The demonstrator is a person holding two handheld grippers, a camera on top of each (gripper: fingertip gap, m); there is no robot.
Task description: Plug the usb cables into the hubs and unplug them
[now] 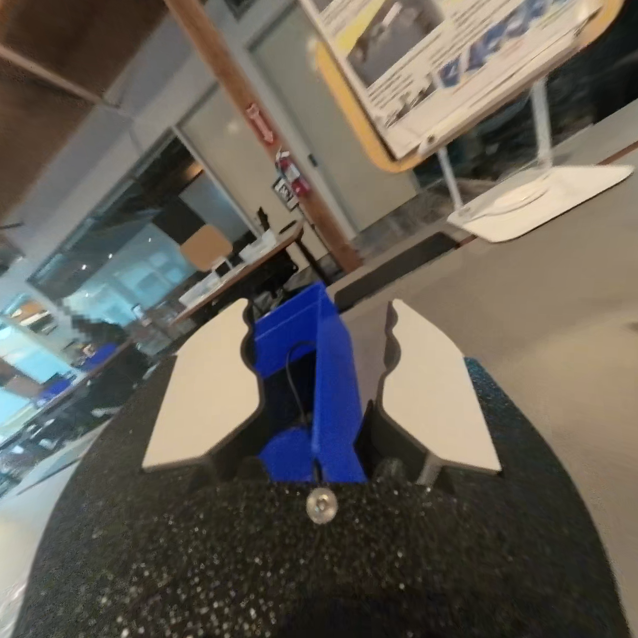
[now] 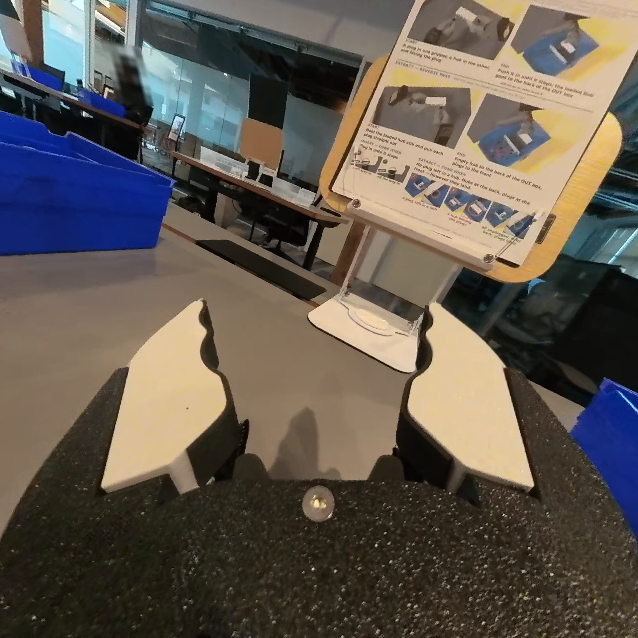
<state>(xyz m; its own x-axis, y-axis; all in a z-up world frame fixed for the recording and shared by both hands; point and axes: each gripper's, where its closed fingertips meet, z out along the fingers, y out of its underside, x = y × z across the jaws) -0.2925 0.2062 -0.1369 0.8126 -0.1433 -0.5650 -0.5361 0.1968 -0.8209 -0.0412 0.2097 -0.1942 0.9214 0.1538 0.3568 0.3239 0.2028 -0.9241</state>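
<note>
Two wavy-edged white grippers [image 1: 319, 331] [image 2: 316, 331], apart, over smooth grey table [image 2: 103, 310].

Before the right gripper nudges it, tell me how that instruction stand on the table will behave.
The instruction stand looks top-heavy: a big board on thin uprights, so probably apt to tip. Its flat white base may slide on the smooth grey table.

Blue bin [image 1: 310, 373] fills left gripper [image 1: 319, 310] gap; right gripper [image 2: 314, 314] faces bare table [image 2: 276, 345]
</note>
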